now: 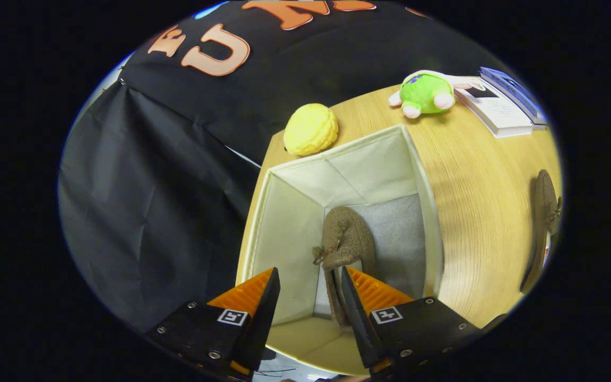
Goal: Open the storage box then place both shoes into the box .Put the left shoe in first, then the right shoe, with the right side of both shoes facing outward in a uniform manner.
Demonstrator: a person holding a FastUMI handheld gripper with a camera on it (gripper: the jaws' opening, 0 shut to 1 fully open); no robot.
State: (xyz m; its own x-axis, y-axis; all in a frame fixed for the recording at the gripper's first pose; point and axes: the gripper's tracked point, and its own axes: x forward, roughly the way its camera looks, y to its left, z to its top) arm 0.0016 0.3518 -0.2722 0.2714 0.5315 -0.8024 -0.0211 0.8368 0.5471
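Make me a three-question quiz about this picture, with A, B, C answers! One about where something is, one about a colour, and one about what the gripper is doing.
1. Where is the brown shoe nearest the gripper?
A. inside the open storage box
B. on the books
C. under the yellow toy

2. What colour is the plush turtle on the wooden table?
A. blue
B. green with pink feet
C. black

3. How do the gripper's fingers stand?
A. squeezing the yellow toy
B. shut tight together
C. apart, over the box's near edge

Answers:
1 A, the shoe rests on the box's floor, just ahead of the fingers.
2 B, its shell is bright green.
3 C, a gap shows between the fingers, with the shoe's heel by one of them.
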